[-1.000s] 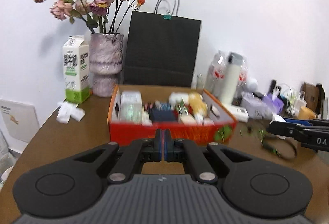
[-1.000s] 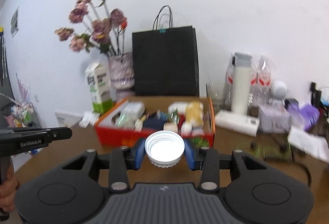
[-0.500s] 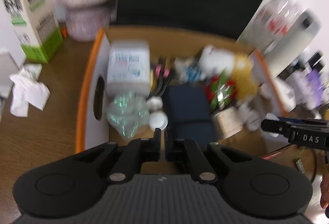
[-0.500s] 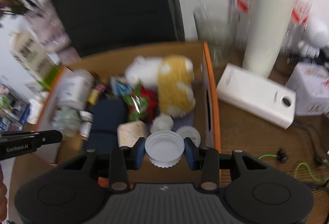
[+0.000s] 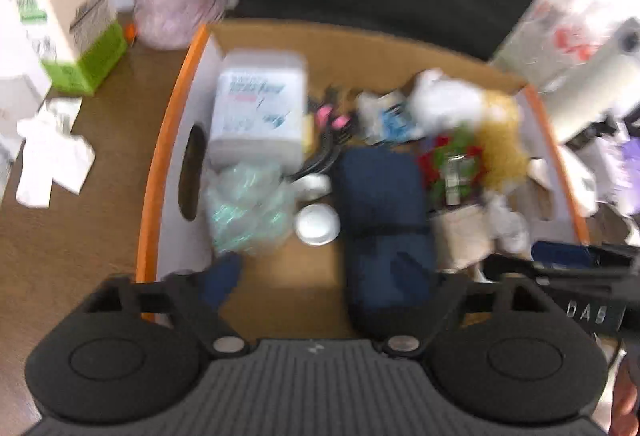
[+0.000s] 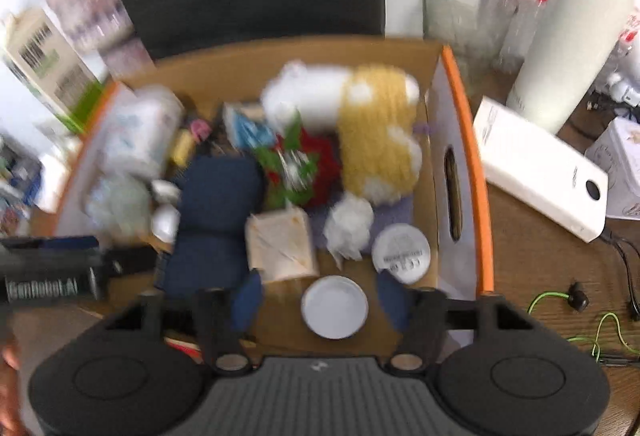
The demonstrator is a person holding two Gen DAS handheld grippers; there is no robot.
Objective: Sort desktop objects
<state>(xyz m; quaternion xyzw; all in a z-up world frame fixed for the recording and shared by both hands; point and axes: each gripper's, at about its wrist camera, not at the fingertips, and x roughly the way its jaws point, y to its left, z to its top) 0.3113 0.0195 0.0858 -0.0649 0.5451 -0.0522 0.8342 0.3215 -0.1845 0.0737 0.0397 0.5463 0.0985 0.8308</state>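
While both claws hang over the orange-rimmed cardboard box (image 6: 466, 139), pointed steeply down into it. Biggest inside the box: yellow-and-white plush toy (image 6: 378, 139) toward the far right corner, dark blue pouch (image 6: 212, 220) in the middle, white square container (image 5: 258, 107) at the far left wall, crumpled clear bag (image 5: 248, 211) just in front of that container. Left gripper (image 5: 320, 276) over the box's near left part, jaws opening and already spread wide, bare cardboard floor between the fingers, nothing pinched; right-hand finger lost against the blue pouch in the blur, touch or not cannot be told. Right gripper (image 6: 320, 300) over the box's near right corner, jaws opening, blue pads standing clear on either side of a white bottle cap (image 6: 334, 306); cap open side up between them, apart from both pads, resting on the floor or in mid-drop cannot be told. Just beyond the cap, nearer the box's right wall, a round white printed lid (image 6: 401, 253). Beside the blue pouch, on its left, two smaller white caps (image 5: 317, 224). Everything softened by motion blur.
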